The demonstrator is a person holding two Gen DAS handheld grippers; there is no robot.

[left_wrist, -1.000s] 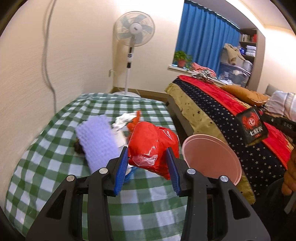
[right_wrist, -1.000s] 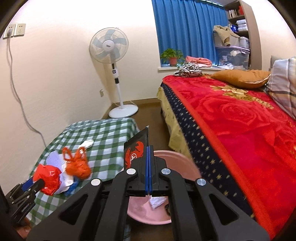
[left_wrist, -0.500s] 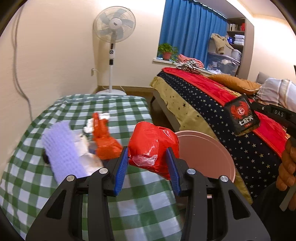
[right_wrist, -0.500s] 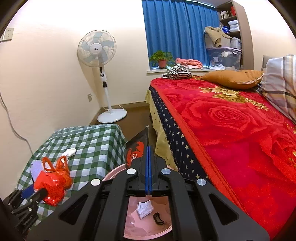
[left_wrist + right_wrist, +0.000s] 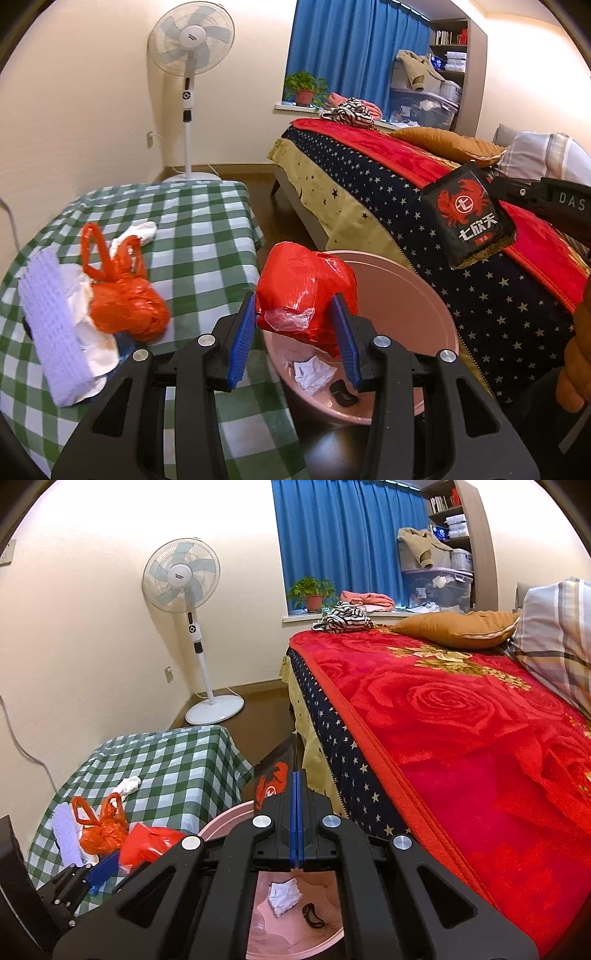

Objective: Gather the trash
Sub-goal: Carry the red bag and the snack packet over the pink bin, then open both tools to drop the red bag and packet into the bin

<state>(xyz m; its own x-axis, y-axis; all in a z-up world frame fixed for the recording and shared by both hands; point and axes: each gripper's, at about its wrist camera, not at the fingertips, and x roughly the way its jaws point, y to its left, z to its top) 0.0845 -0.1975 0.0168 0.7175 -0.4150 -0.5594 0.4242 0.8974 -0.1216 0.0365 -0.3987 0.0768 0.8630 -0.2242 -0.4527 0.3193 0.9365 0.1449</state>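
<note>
Right beside the green checked table (image 5: 207, 236), between it and the bed (image 5: 461, 738), stands a pink bin (image 5: 406, 280). It holds a crumpled white paper (image 5: 283, 897) and a small dark curved scrap (image 5: 313, 916), both lying on its bottom.

Over the bin's near rim, on the table side, the left gripper (image 5: 295, 332) has its blue pads pressed against the two sides of a bunched red plastic bag (image 5: 303, 291), jaws partly apart around the bundle. A bit of clear film hangs from the bag's lower front.

Above the bin on the bed side, the right gripper (image 5: 296, 801) is fully closed, pinching the edge of a flat black packet (image 5: 467, 216) printed with a red crab. The packet hangs in the air over the bin, clear of the rim.

Left of the bin, on the table, more rubbish lies: an orange plastic bag (image 5: 125, 302) with looped handles, touching some white paper (image 5: 83, 306) beside a pale purple textured cloth (image 5: 48, 321); farther back sits a small white tissue wad (image 5: 142, 230).
</note>
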